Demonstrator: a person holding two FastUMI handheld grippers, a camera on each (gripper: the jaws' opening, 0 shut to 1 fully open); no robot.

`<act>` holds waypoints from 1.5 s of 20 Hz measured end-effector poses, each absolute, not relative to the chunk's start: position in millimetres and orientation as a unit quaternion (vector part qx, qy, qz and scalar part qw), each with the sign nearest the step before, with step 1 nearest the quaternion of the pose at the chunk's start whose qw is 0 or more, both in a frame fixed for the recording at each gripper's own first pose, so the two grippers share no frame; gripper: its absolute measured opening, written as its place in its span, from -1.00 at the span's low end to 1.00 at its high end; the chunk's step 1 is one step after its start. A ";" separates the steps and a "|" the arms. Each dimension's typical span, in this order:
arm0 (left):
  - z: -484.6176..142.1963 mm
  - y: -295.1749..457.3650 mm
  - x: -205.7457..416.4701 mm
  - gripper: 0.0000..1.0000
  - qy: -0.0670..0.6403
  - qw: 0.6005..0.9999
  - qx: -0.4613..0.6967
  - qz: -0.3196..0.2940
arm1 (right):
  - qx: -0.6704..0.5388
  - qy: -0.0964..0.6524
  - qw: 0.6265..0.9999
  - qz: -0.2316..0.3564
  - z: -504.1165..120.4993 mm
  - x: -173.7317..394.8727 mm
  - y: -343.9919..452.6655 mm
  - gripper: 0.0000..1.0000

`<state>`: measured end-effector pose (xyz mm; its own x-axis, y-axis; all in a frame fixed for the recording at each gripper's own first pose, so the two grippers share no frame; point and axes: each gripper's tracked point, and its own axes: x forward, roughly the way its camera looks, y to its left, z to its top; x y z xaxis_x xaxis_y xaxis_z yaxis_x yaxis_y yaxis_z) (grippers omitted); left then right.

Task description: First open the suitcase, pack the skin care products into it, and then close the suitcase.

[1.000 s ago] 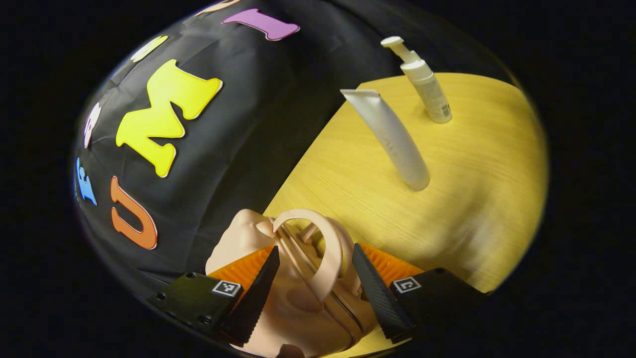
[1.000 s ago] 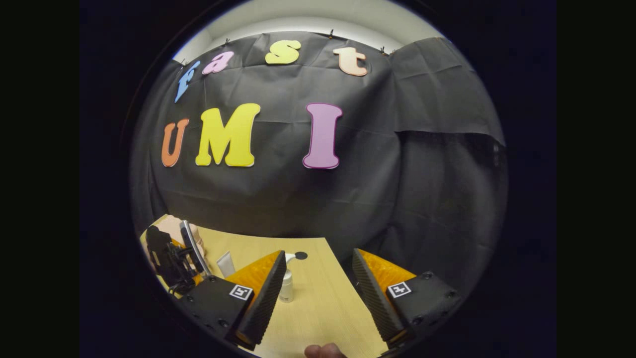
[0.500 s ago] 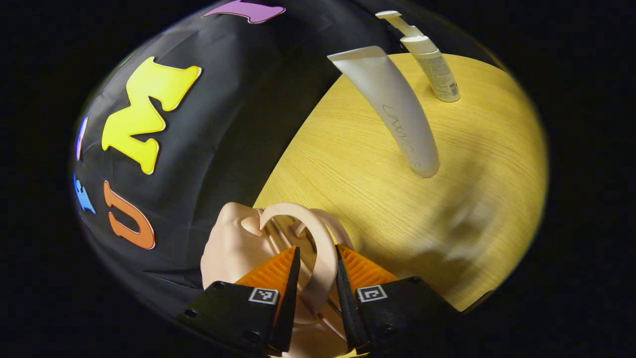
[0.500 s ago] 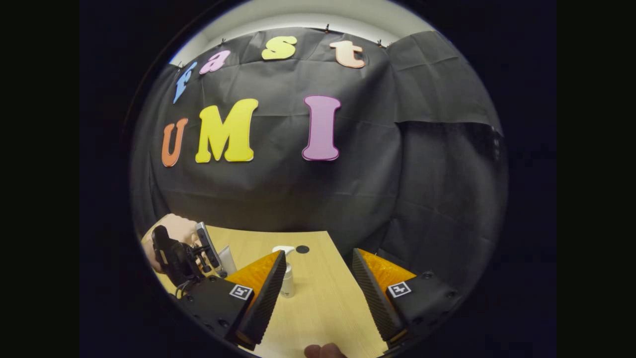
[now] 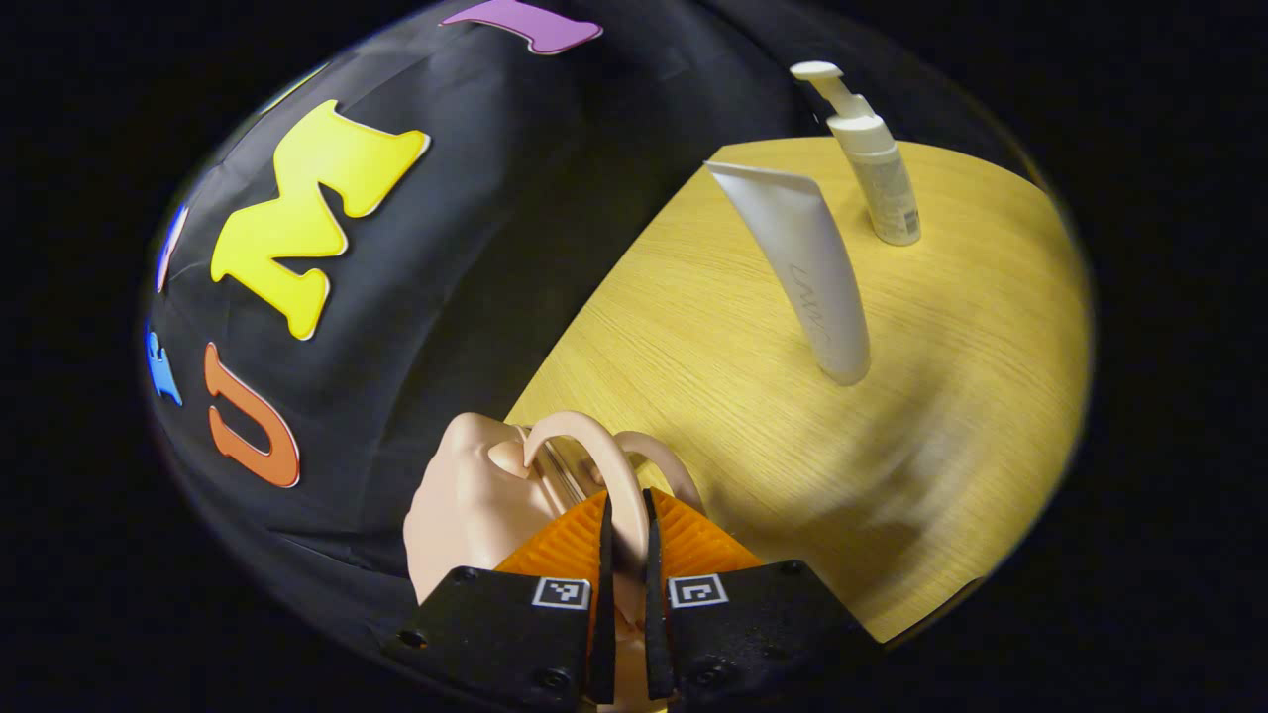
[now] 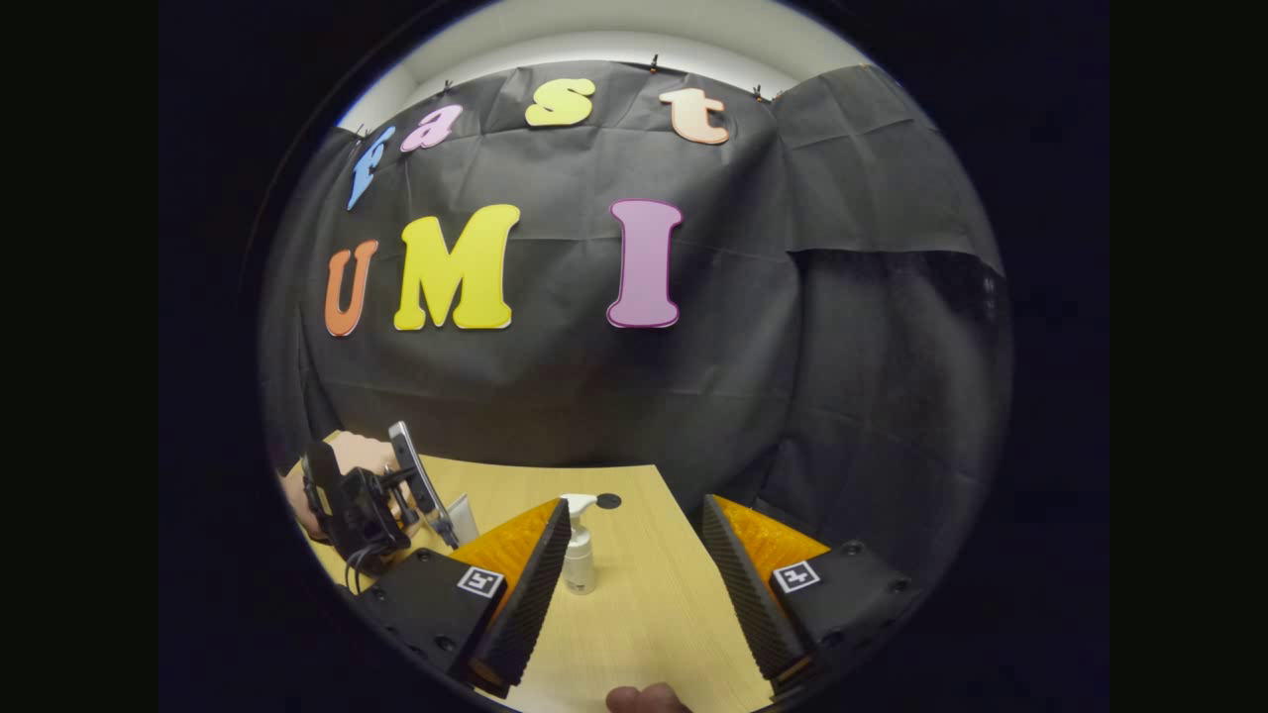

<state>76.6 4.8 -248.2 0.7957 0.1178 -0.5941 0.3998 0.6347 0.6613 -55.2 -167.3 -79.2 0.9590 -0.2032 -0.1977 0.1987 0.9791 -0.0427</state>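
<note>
Pale-pink plastic suitcase point(image 5: 466, 495) at six o'clock: our left gripper point(image 5: 625, 594) pinches one curved handle point(image 5: 604, 465). We count one white tube point(image 5: 812, 267), one pump bottle point(image 5: 877, 163) at one o'clock. Our right gripper point(image 6: 634, 584) gapes empty.

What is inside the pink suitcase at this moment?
Cannot be seen: the suitcase looks closed, with the left claw shut on its handle. The tube and pump bottle stand outside it on the table.
</note>
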 end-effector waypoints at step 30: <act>-163.1 489.2 49.6 -0.94 0.130 0.955 -0.037 0.263 | -0.116 0.097 0.989 0.004 -23.3 -39.9 17.8 0.58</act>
<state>49.6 489.2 -163.1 0.8275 0.4935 -0.2679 -0.5129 0.8585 -0.0028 -39.9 17.8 -23.3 0.9813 -0.0152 -0.1921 -0.0296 0.9731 -0.2283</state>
